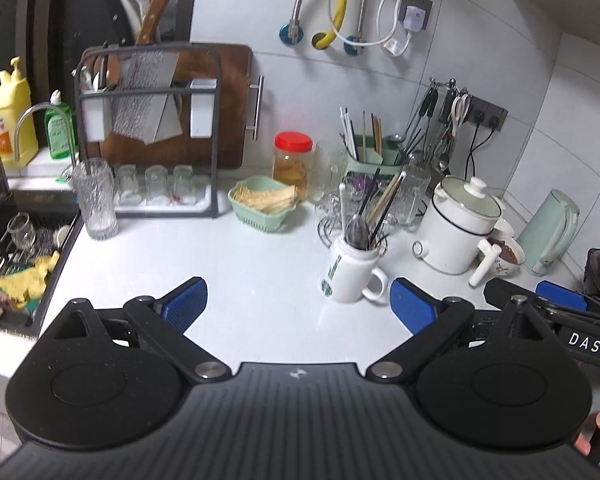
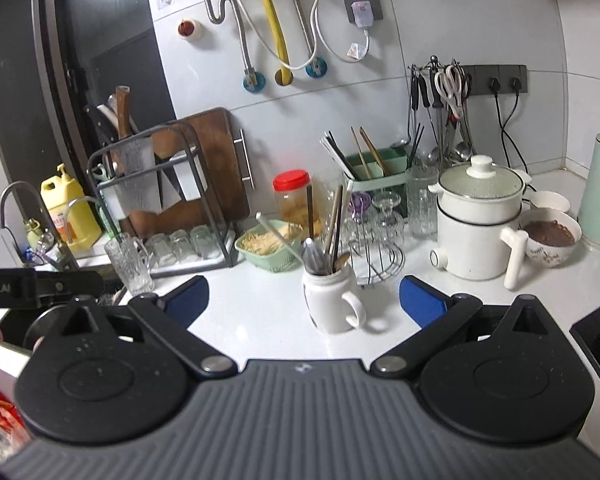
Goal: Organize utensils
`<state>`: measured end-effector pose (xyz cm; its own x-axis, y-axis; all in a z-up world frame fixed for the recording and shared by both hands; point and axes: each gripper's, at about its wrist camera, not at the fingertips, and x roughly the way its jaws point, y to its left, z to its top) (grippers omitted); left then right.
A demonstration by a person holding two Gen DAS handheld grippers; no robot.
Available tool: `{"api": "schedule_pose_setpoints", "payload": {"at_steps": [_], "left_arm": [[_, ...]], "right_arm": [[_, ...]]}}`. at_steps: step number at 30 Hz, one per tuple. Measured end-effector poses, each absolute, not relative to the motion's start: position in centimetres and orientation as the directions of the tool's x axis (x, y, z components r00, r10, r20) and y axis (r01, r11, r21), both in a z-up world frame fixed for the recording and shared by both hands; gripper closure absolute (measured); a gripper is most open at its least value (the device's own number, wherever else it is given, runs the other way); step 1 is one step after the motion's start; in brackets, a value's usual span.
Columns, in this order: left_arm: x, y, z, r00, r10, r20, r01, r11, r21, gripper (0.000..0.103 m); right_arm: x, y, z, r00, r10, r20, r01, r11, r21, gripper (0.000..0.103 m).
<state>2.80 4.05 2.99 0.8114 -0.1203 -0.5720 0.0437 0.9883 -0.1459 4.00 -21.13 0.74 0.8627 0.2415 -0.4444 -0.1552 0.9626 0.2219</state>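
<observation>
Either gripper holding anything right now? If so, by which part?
Nothing is held. The left gripper and the right gripper are both open and empty above the counter; the utensils sit untouched in the white mug.

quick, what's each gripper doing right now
Left gripper: open, holding nothing, above the counter.
Right gripper: open, holding nothing, facing the white mug.
</observation>
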Motion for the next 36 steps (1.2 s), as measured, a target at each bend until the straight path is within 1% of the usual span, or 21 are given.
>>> {"api": "schedule_pose_setpoints", "payload": {"at_steps": [6, 13, 23, 36], "left_arm": [[1.0, 4.2, 1.9, 0.804, -0.111, -0.585, 0.024, 0.988, -0.153, 0.003], [0.6, 4.3, 1.9, 0.805, -0.091, -0.586, -0.01, 0.986, -0.166, 0.003], [0.1, 4.0, 1.8, 0.799, -0.076, -0.596, 0.0, 0.992, -0.127, 0.003], [-0.2, 4.7, 1.3, 0.794, -0.055, -0.605, -0.032, 0.991, -0.132, 0.003]], "right_arm": [[2.9, -21.0, 0.0, 0.85, 0.245, -0.467, -0.164, 0.964, 0.209, 0.0], [2.8, -21.3, -0.3, 0.842, 0.239, -0.484, -0.165, 0.968, 0.191, 0.0], [1.9, -22.1, -1.5, 0.826, 0.226, -0.517, -0.145, 0.971, 0.192, 0.0], [1.8, -21.5, -1.4, 0.822, 0.232, -0.52, -0.164, 0.971, 0.173, 0.0]]}}
